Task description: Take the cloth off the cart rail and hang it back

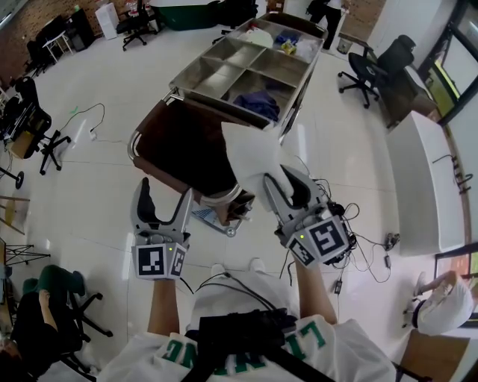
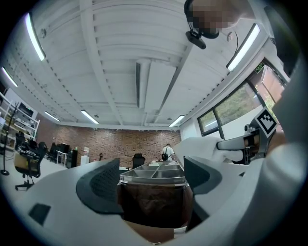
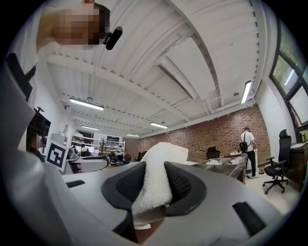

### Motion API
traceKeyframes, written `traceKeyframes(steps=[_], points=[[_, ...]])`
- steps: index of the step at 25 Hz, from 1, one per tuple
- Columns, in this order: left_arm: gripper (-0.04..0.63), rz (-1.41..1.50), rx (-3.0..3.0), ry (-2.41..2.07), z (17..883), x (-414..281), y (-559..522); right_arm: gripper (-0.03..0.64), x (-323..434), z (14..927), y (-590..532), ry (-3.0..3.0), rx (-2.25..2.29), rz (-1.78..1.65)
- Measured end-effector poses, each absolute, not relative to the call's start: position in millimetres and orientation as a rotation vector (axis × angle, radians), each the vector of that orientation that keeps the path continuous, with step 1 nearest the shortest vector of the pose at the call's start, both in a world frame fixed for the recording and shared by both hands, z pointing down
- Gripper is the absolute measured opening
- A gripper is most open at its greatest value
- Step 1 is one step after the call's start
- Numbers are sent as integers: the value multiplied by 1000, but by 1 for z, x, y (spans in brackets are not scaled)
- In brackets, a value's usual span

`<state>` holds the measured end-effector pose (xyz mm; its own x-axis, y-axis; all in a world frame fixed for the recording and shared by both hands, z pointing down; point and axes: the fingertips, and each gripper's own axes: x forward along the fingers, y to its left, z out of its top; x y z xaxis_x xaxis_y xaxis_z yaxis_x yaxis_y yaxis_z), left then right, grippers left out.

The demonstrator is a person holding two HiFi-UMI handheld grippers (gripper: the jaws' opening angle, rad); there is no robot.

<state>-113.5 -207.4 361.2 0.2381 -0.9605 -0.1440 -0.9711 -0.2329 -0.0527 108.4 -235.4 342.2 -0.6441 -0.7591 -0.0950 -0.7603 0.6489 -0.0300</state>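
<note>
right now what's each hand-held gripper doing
Left hand-held gripper: open, nothing between its jaws.
Right hand-held gripper: shut on the white cloth.

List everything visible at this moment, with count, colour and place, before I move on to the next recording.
cart: one, steel, centre of the floor, top divided into compartments
bag: one, dark brown, hung at the cart's near end
cloth: one, white, above the cart's near end
blue fabric: one, in a near compartment
office chairs: several, black, around the room
bystander: one, white top, beyond the cart
left gripper: open, empty, beside the bag
right gripper: shut on the cloth
</note>
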Motion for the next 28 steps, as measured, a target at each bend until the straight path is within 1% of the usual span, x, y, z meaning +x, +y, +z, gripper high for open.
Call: traceKeyframes(steps=[7, 10, 17, 22, 28], points=[[407, 121, -2353, 1896, 365, -118, -201, 123, 89, 359, -226, 2810, -1230, -31], [393, 65, -2335, 1893, 366, -123, -197, 123, 81, 359, -228, 2821, -1210, -33], [391, 100, -2271, 1965, 360, -150, -183, 123, 40, 360, -243, 2885, -1081, -41], [391, 105, -2188, 2079, 365, -185, -168, 123, -26, 362, -283, 2970, -917, -32], [391, 57, -2096, 2214, 377, -229, -145, 123, -138, 380, -357, 3077, -781, -115]])
